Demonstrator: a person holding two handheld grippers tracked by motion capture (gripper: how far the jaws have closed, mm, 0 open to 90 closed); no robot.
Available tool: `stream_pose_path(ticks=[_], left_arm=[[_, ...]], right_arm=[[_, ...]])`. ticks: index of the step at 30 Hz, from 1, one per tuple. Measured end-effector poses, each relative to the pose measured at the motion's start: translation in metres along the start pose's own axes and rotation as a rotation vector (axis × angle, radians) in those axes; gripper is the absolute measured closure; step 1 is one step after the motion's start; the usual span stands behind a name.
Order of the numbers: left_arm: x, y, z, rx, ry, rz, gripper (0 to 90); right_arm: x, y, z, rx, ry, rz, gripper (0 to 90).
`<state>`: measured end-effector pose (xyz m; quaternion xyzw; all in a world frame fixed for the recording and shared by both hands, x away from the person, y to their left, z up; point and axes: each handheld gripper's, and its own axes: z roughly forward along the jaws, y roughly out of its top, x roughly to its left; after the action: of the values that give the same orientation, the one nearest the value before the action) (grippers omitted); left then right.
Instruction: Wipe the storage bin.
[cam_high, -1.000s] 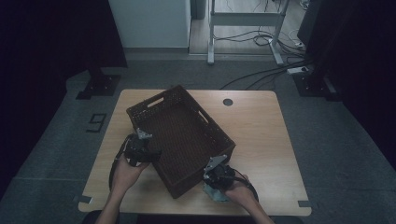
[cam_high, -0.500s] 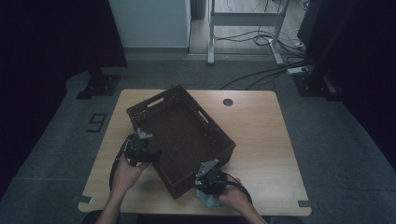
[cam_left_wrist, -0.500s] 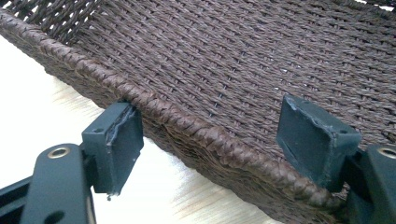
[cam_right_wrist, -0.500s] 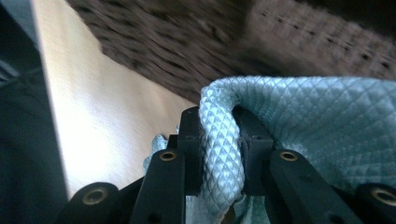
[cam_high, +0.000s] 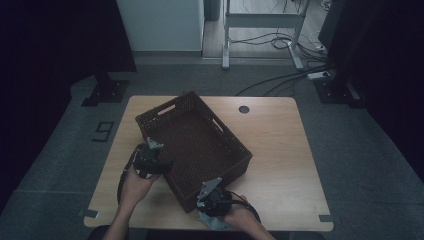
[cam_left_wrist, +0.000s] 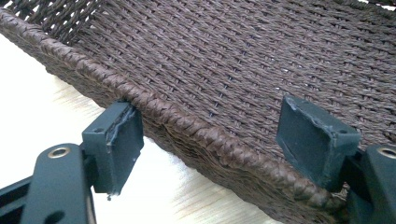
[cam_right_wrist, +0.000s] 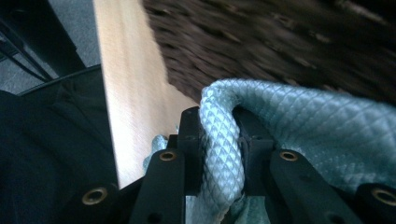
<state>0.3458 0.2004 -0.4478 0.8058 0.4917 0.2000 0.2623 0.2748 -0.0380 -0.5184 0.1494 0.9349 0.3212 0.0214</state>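
A dark brown woven basket (cam_high: 195, 140) stands askew on the wooden table (cam_high: 280, 145). My left gripper (cam_high: 161, 165) is at its left long side. In the left gripper view the gripper (cam_left_wrist: 219, 135) straddles the braided rim (cam_left_wrist: 196, 135), one pad outside and one inside, both touching it where it crosses aslant. My right gripper (cam_high: 207, 200) is at the basket's near corner, shut on a fold of pale teal cloth (cam_high: 212, 222). In the right gripper view the cloth (cam_right_wrist: 303, 130) bulges out between the pinched jaws (cam_right_wrist: 219, 121), close to the basket wall (cam_right_wrist: 261, 42).
A round cable hole (cam_high: 244, 109) sits near the table's far edge. Bare tabletop lies right of the basket. On the floor beyond are a metal desk frame (cam_high: 260, 30), cables (cam_high: 280, 80) and dark stands (cam_high: 107, 90).
My right gripper has slid left along the basket's near side, carrying the cloth toward the near corner. The left gripper and the basket have stayed put.
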Motion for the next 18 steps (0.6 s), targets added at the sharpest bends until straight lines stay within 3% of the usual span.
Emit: stream_pose_path(ticks=[13, 18], left_arm=[[0.0, 0.0, 0.0, 0.001, 0.005, 0.001, 23.1], [-0.001, 0.0, 0.001, 0.002, 0.007, 0.002, 23.2]], right_arm=[[0.008, 0.005, 0.004, -0.022, 0.022, -0.012, 73.3], [0.014, 0.009, 0.006, -0.044, 0.065, -0.023, 73.4]])
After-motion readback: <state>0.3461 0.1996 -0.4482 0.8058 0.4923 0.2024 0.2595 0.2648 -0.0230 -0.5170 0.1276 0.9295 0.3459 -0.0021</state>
